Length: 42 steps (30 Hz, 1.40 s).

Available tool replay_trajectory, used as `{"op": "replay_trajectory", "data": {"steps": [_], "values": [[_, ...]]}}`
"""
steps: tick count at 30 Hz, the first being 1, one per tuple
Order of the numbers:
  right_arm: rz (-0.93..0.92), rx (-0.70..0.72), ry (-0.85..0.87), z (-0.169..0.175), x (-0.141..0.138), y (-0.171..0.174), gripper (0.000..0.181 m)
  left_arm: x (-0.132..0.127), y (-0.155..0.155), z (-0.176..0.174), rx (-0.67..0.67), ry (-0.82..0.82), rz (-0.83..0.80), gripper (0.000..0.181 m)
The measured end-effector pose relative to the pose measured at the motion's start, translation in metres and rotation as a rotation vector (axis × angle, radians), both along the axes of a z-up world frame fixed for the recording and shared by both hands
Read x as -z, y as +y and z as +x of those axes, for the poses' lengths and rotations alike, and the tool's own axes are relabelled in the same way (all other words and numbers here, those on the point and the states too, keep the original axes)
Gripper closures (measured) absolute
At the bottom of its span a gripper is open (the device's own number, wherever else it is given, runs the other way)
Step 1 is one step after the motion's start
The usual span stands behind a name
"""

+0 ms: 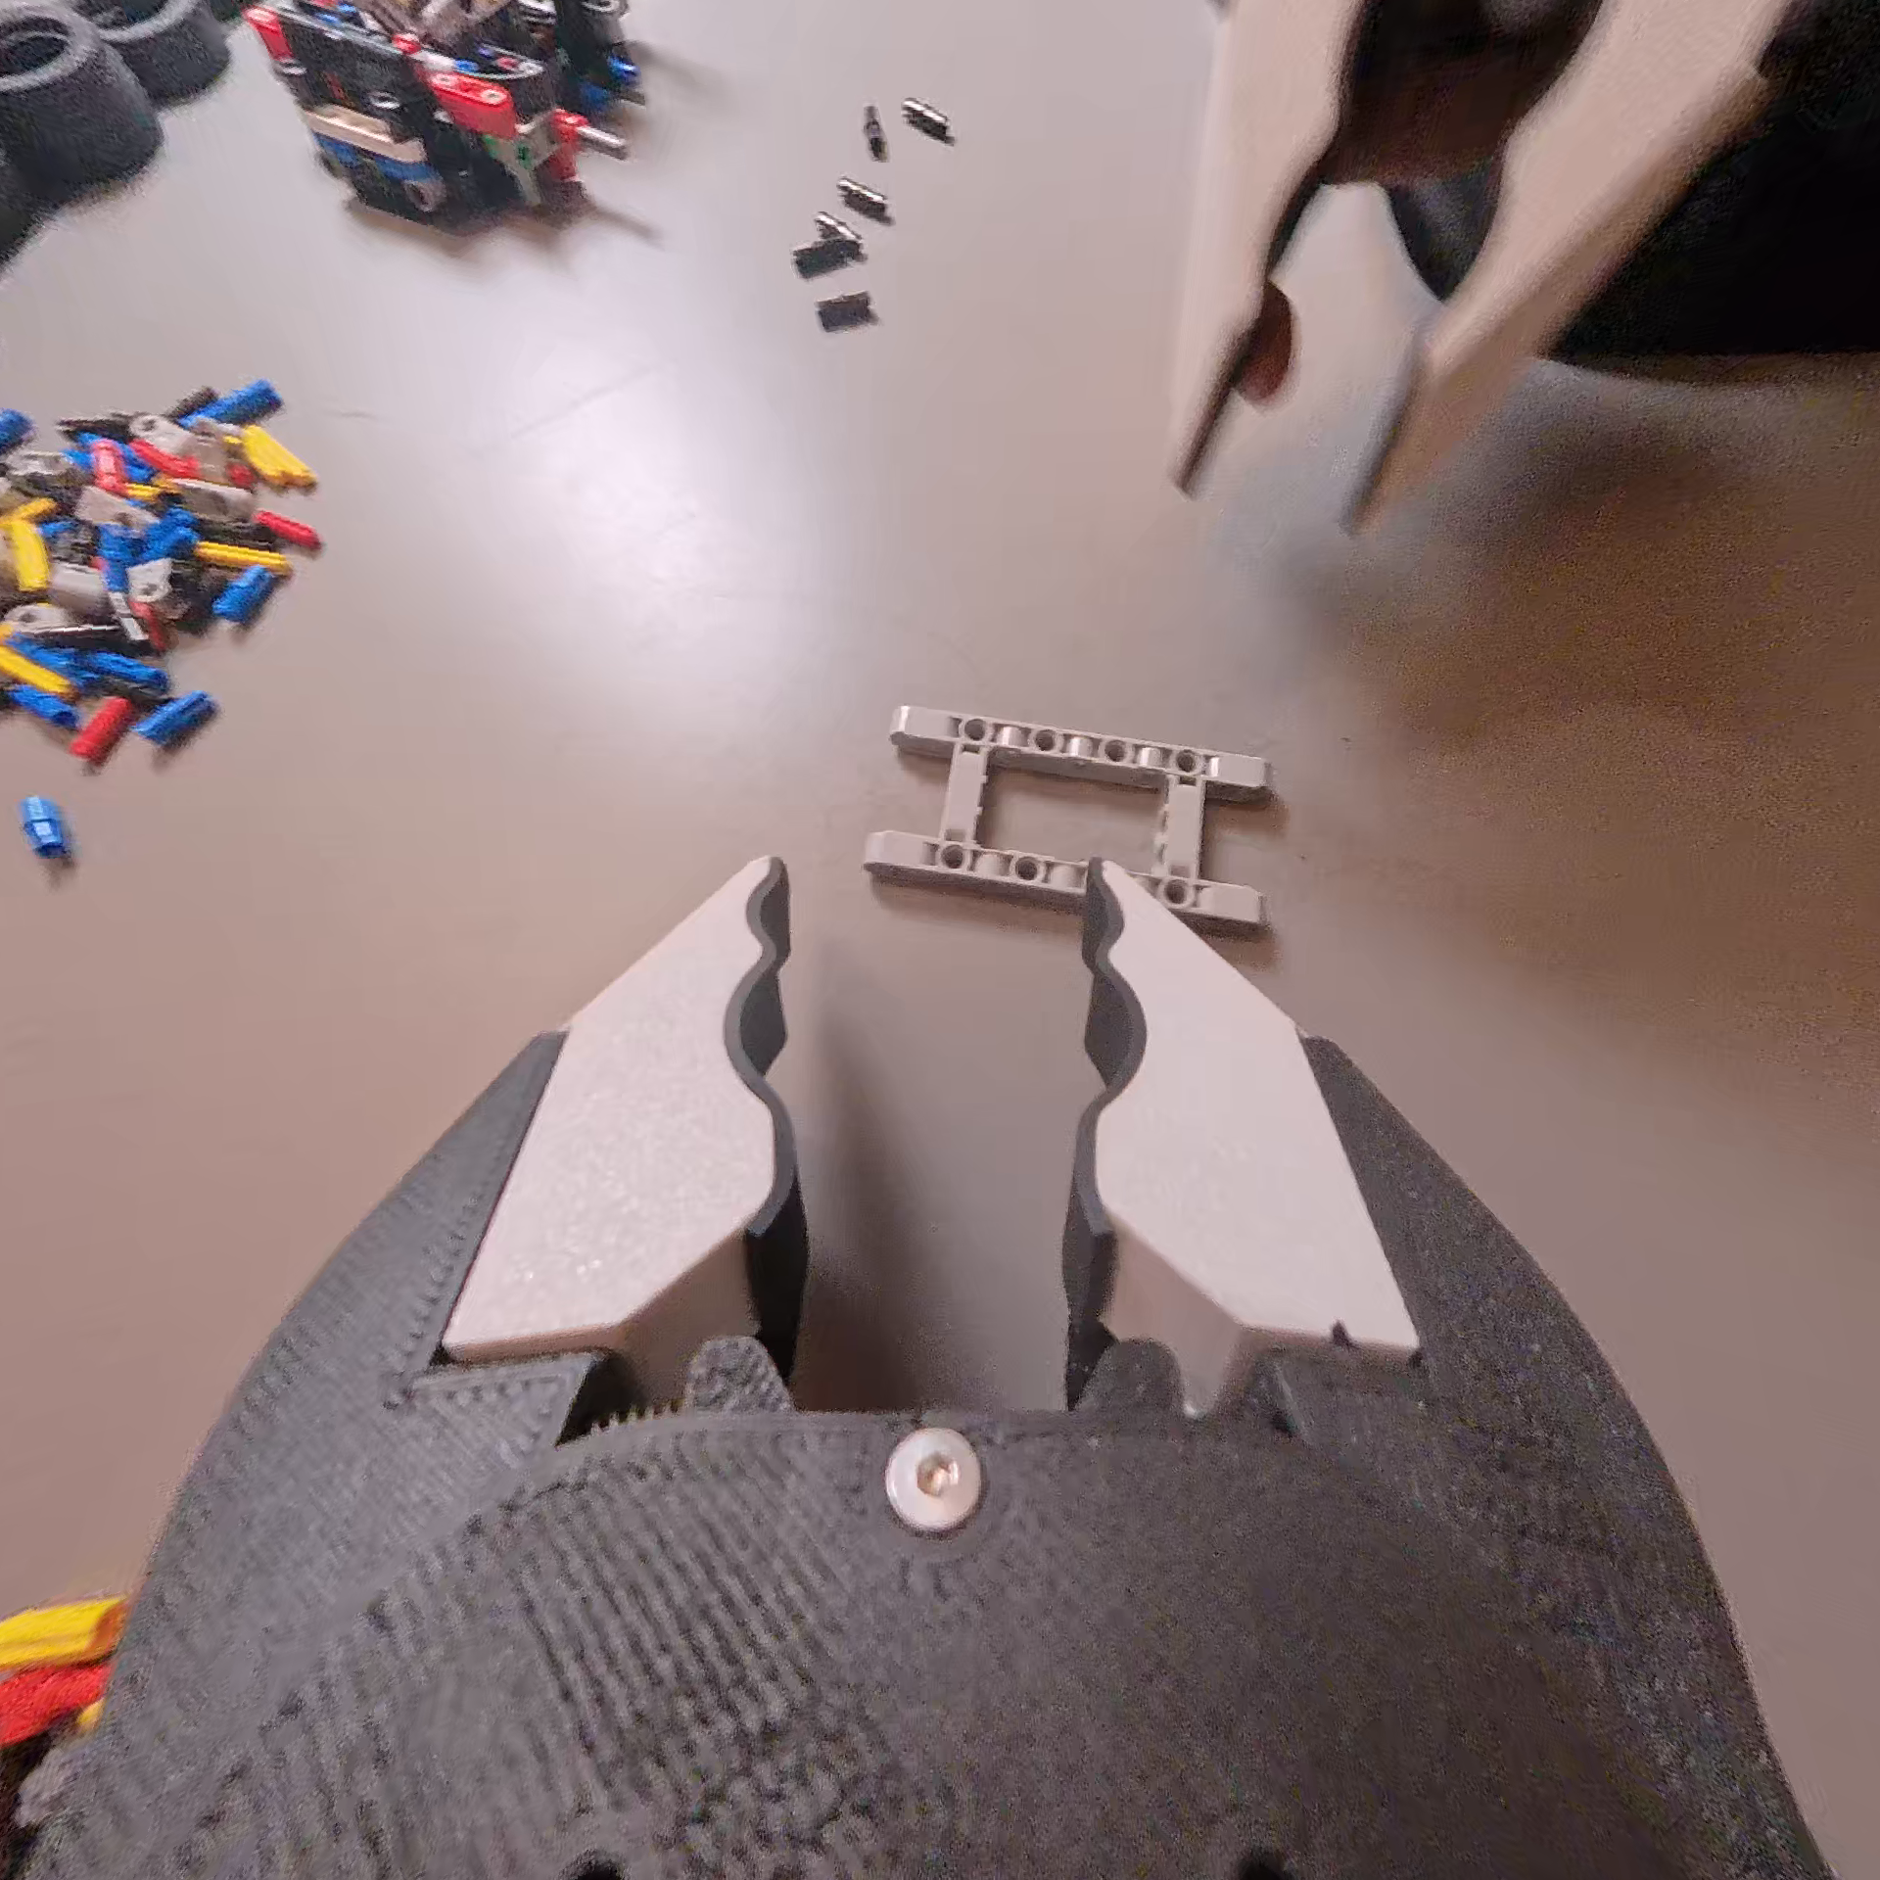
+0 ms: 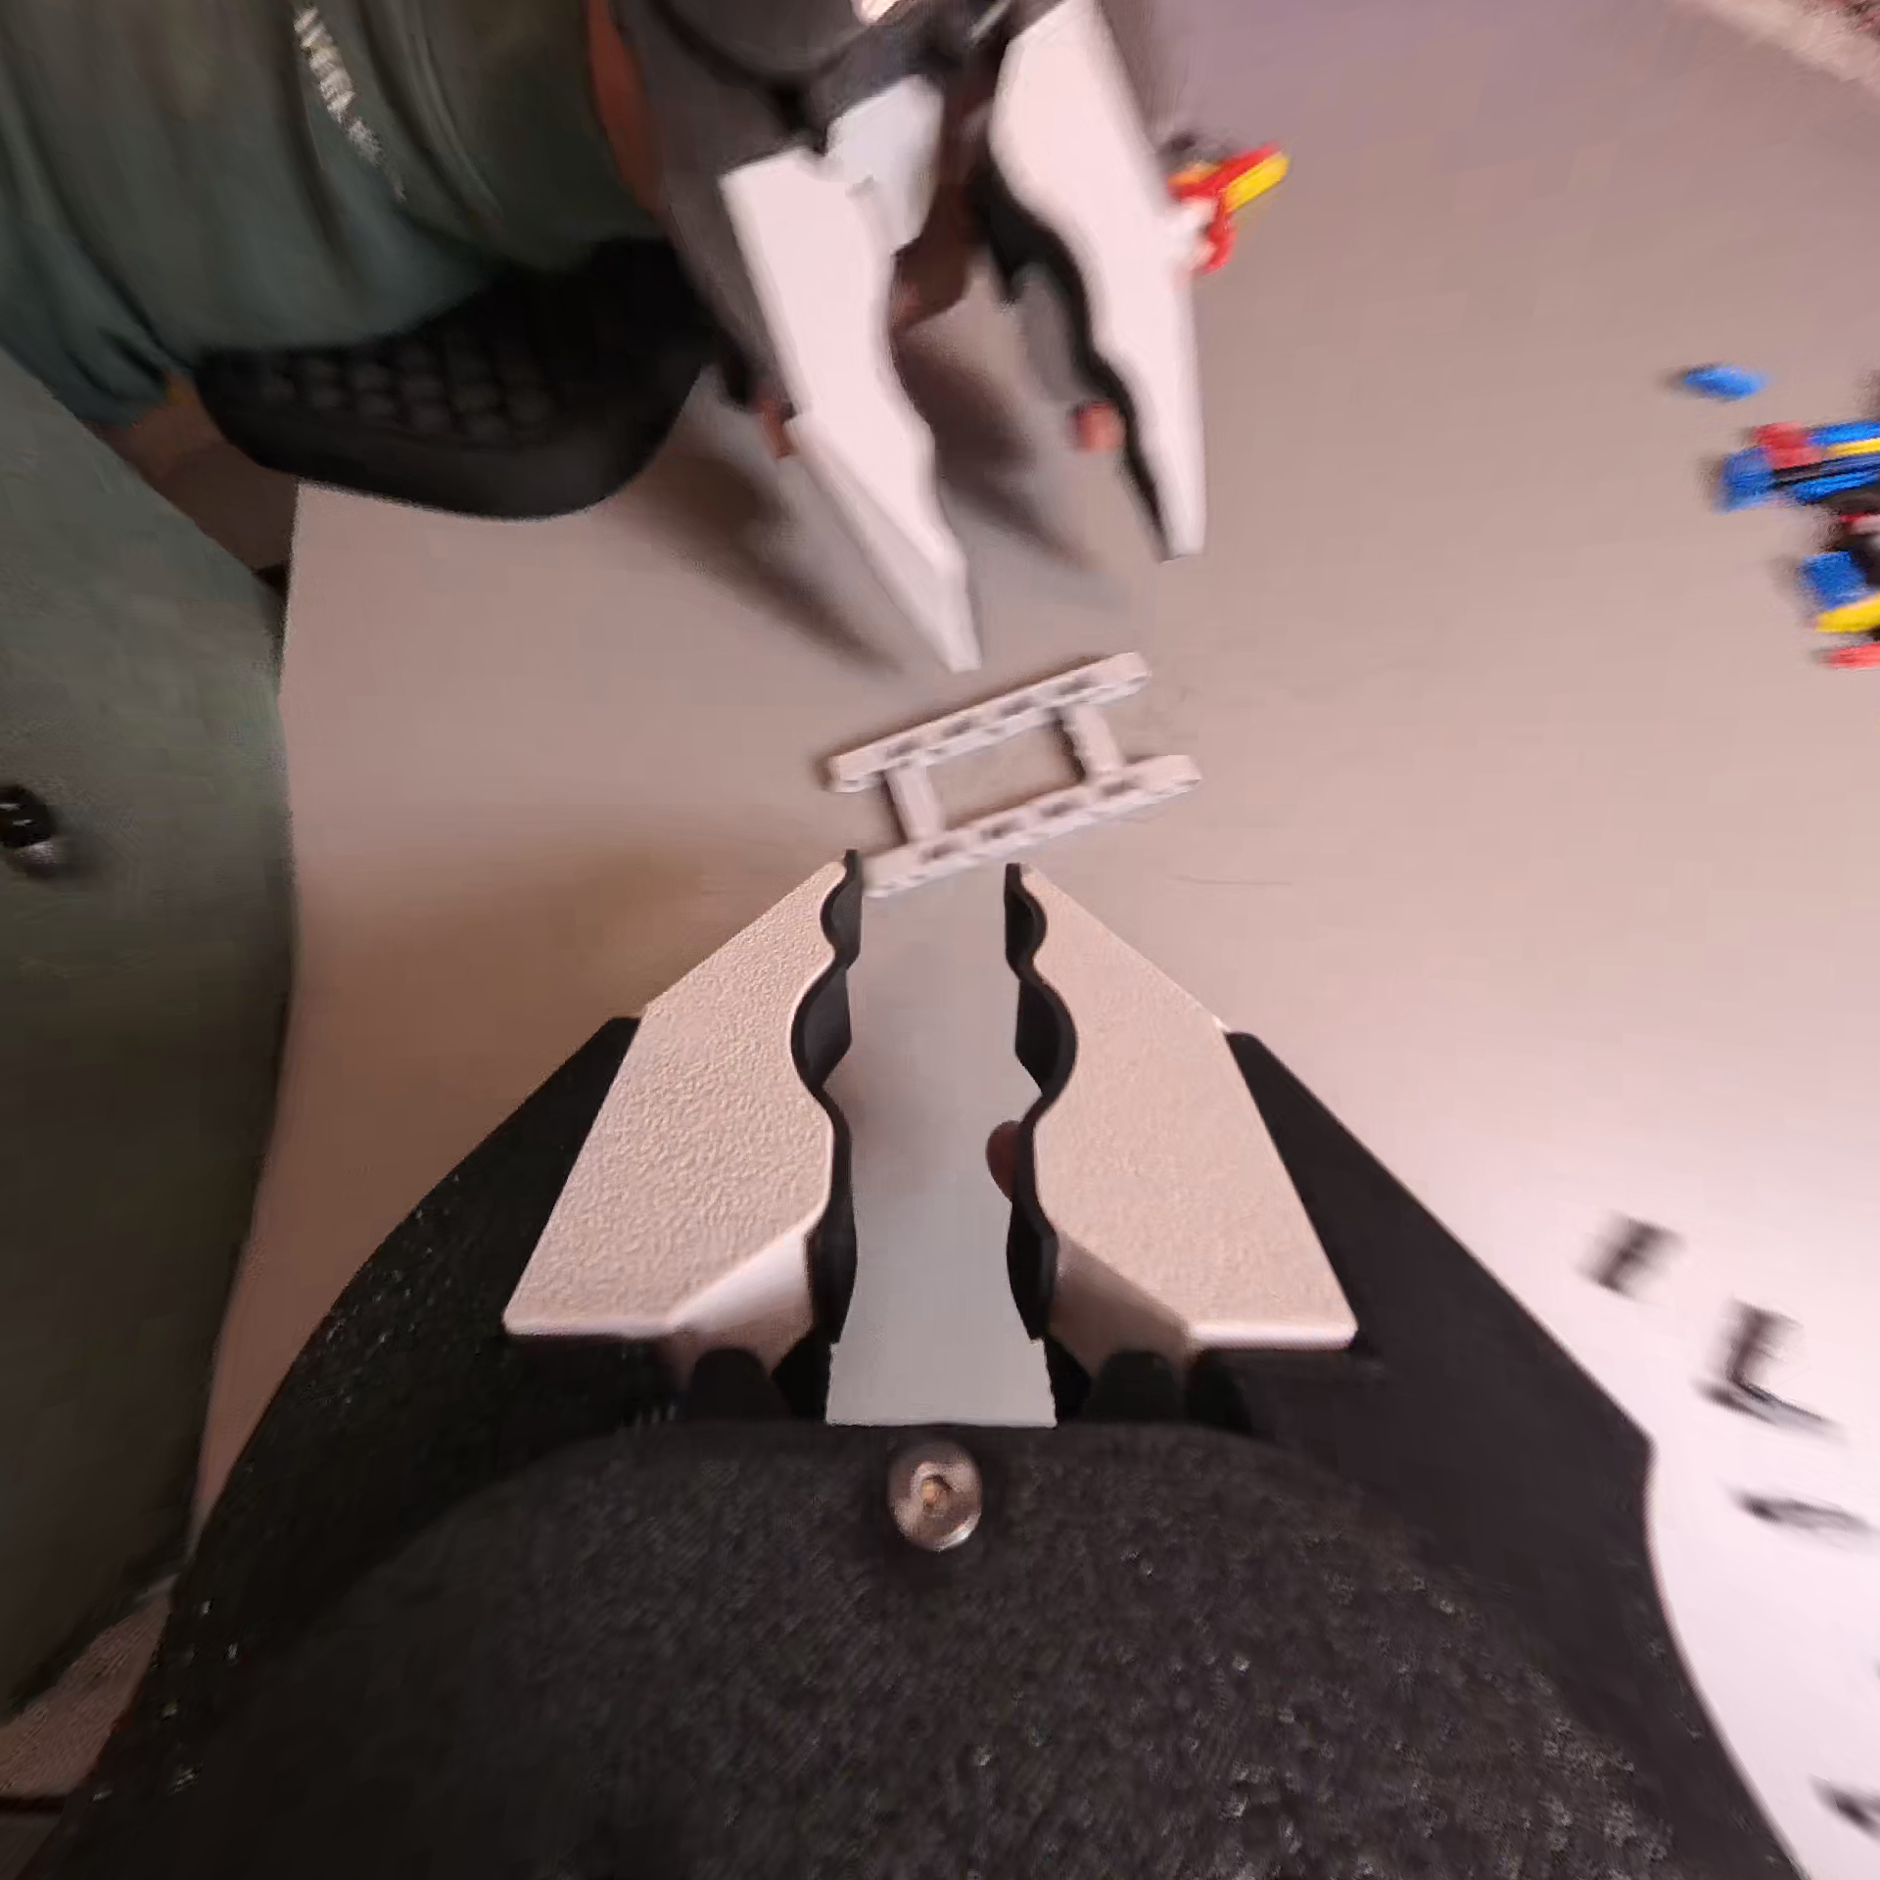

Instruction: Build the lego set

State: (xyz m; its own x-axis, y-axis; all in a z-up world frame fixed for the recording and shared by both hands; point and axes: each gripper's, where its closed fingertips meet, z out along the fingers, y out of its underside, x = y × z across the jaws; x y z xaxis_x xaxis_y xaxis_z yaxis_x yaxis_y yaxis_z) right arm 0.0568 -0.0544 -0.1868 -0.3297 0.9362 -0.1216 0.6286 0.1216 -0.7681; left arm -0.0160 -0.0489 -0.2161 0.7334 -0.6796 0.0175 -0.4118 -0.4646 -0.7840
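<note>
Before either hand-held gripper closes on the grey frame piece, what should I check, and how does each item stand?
1. Grey frame piece lies flat on the table, free of other parts: ok.
2. Left hand-held gripper open and empty: ok.
3. Right hand-held gripper open and empty: ok.
4. Frame sits between a gripper's fingers: not ok; both sets of tips stop just short of it, on opposite sides.
5. The two grippers stay clear of each other: cannot tell; both point at the frame and the far one is motion-blurred in each view.
6. Black pins within view for later: ok.
</note>
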Motion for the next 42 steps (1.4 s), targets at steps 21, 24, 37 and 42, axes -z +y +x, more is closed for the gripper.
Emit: {"op": "replay_trajectory", "data": {"steps": [21, 24, 37, 42], "values": [[0.323, 0.498, -0.062, 0.108, 0.028, 0.198, 0.162, 0.012, -0.025, 0.028, 0.208, 0.068, -0.034, 0.161], [0.302, 0.494, -0.105, 0.109, 0.038, 0.199, 0.163, 0.011, -0.026, 0.023, 0.208, 0.086, -0.03, 0.161], [0.265, 0.562, -0.215, 0.096, 0.049, 0.207, 0.173, 0.016, -0.03, 0.027, 0.221, 0.097, -0.07, 0.149], [0.275, 0.51, -0.216, 0.095, 0.049, 0.202, 0.178, 0.0, -0.037, 0.039, 0.286, 0.013, -0.052, 0.147]]}}
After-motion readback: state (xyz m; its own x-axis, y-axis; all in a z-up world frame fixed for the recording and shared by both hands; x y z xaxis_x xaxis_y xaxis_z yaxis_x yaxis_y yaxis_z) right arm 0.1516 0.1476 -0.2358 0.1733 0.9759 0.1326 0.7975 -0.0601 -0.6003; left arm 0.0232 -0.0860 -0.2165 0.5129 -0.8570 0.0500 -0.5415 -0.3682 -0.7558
